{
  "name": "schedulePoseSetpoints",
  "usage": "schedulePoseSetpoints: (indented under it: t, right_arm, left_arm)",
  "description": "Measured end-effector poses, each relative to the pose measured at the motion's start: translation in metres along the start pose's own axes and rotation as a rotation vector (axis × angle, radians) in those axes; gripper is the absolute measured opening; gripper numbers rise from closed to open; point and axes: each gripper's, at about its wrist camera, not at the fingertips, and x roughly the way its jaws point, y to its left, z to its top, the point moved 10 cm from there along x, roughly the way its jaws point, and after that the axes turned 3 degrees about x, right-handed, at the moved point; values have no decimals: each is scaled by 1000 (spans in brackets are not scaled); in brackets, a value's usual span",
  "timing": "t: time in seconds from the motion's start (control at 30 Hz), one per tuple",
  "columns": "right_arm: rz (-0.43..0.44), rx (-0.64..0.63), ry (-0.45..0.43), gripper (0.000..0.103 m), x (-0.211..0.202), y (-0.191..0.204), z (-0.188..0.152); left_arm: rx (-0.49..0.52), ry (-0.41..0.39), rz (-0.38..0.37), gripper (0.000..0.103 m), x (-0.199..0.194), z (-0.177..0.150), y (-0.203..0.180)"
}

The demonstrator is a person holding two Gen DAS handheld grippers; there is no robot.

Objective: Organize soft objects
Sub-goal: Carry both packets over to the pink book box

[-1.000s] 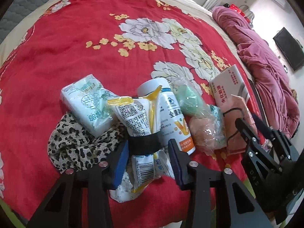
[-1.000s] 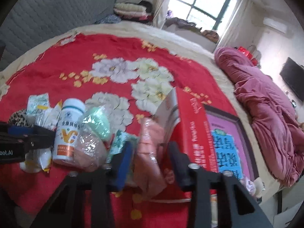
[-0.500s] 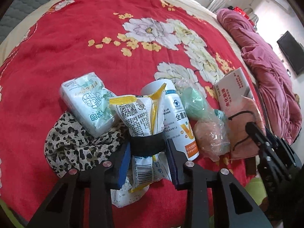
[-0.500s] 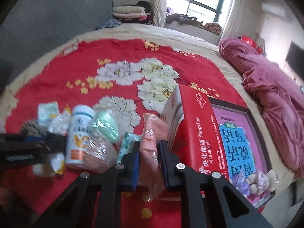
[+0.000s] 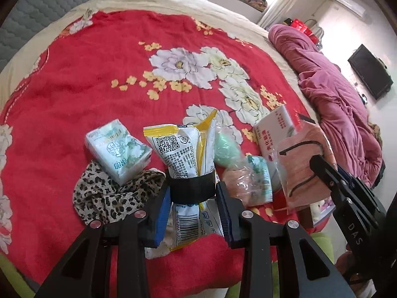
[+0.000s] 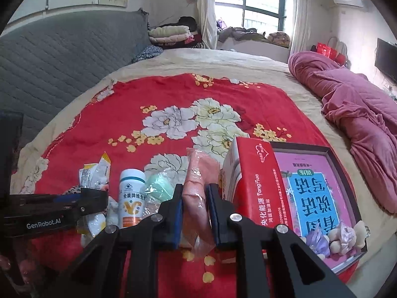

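From my left wrist camera, my left hand-held gripper (image 5: 192, 198) tilts steeply down over the bed (image 5: 74, 82), its blue pads clamped on a bunch of snack packets (image 5: 183, 154) bound by a black band. The packets stand up between the jaws, barcode end toward me. Just left of the jaws a tissue pack (image 5: 118, 152) lies on a leopard-print cloth (image 5: 109, 196). Just right of them sits a clear bag (image 5: 238, 173) holding green and peach soft things. Farther right, my right hand-held gripper (image 5: 320, 171) comes in from the edge, clamped on a pink packet (image 5: 302, 164) in clear wrap, with a red and white box (image 5: 273, 129) behind it.

From my right wrist camera, my right hand-held gripper (image 6: 194, 213) points less steeply down, jaws pressed together on the pink packet (image 6: 198, 198), which stands upright between the pads. Touching the right jaw's side is the red box (image 6: 258, 183), and beyond it an open gift box (image 6: 320, 193). To the left stand a white bottle (image 6: 131, 198) and the clear bag (image 6: 156, 191), then my left hand-held gripper (image 6: 94, 198) with its packets (image 6: 96, 176).
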Motion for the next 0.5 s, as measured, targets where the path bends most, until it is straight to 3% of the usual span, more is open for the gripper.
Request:
schedulePoseSetpoints:
  t: [0.5]
  right_arm:
    - [-4,11,-51,19,-38,-2,20]
  left_arm:
    - [76,-58,-18,37,-39,7,-36]
